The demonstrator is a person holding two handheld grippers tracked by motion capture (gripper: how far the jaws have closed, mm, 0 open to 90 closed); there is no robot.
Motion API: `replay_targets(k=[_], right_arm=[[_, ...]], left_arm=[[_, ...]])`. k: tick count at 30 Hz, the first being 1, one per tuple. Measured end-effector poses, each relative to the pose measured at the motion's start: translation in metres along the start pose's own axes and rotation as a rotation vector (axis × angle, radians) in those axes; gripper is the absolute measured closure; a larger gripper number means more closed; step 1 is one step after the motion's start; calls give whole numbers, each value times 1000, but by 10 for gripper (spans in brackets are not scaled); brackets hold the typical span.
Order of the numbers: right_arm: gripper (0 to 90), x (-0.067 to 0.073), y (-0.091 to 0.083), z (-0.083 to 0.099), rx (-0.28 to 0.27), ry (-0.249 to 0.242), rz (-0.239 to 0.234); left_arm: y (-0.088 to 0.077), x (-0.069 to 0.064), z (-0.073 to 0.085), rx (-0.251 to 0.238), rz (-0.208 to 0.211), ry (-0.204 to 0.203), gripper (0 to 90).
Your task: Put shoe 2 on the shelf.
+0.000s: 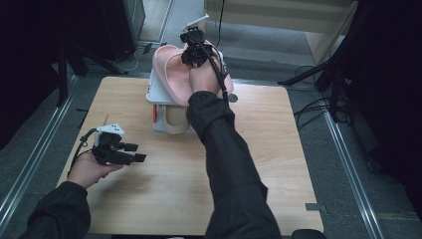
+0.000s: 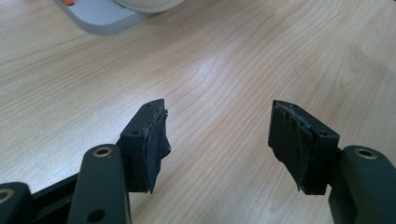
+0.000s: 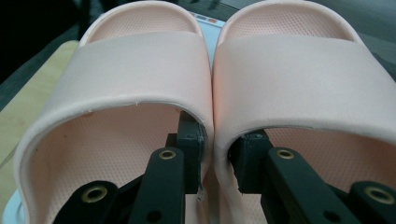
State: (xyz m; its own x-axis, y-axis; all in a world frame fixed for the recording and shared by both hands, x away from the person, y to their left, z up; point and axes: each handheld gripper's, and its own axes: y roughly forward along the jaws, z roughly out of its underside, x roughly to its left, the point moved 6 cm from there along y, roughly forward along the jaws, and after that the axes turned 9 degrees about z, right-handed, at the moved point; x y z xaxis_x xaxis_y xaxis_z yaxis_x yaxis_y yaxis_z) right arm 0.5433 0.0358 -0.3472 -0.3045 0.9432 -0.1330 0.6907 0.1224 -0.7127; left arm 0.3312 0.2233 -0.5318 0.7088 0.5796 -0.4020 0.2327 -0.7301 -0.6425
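We hold the pair of pink slippers (image 3: 210, 84) with our right gripper (image 3: 215, 161): one jaw sits inside each slipper, and the two pads pinch the inner walls together, so both shoes hang from this one grip. In the high view the slippers (image 1: 171, 74) are over the white box (image 1: 155, 92) that stands at the far edge of the table (image 1: 259, 149); we cannot tell if the soles already rest on it or are a little above it. Our left gripper (image 2: 217, 140) waits low over the bare wood near the left side, its jaws spread with nothing between them. We think the main danger is the grip itself. The pads catch only a narrow part of soft foam walls, and if the hand tilts or moves quickly, one slipper could slide out and fall off the box or behind the table. Also the box seems not much wider than the pair, so a slipper put down too near the edge may tip over. If we let go before both soles lie flat, the slippers may separate and turn.
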Motion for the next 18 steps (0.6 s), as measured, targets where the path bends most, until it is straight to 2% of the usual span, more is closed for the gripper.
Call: replay_targets(k=[2,4,7,10,13,18], right_arm=[[761,2,7,-1,7,71,25],[759,4,11,-2,-1,107,37],[756,8,19,-4,-25,119,54],[756,10,26,-6,-29,136,85],[753,13,32,-7,-18,178,92],[750,14,37,-11,-21,212,123]], left_arm=[[1,-1,-1,5,2,8,368],[3,-3,-2,11,6,17,370],[6,-5,-4,14,13,23,370],[6,-6,-4,15,15,28,370],[6,-5,-4,15,15,25,370],[7,-6,-3,19,19,25,370]])
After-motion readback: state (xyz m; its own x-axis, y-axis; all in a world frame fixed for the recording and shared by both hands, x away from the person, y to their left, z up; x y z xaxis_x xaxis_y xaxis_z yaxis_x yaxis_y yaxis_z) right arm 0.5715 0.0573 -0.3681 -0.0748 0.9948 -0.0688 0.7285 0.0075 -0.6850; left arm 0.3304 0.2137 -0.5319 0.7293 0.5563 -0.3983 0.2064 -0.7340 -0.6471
